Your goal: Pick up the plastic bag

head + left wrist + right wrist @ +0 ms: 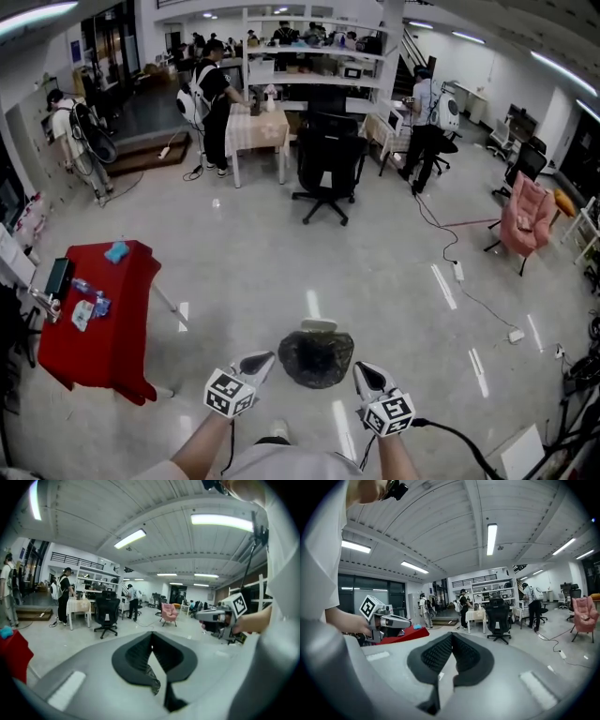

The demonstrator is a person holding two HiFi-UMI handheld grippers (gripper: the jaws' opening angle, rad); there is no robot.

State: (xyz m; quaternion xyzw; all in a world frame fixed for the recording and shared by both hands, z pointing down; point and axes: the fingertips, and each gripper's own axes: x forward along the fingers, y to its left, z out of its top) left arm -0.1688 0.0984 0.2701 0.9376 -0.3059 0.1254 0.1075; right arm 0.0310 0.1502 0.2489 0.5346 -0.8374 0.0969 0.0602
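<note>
Office floor (262, 262) grey, red desk (112, 309) far left | plastic bag (316, 358) hangs between both tools | left hand-held gripper (259, 362) clenched on bag's left rim | right hand-held gripper (364, 372) clenched, touching right rim, film unclear | step: lift level, pinches tight, rim taut so bag won't slip

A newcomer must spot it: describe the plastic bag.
From the red table at left, go right to the left gripper and right gripper at the bottom. The plastic bag sits between them: a dark, crinkled, rounded bundle, where the grippers are pale with square-marker cubes.
</note>
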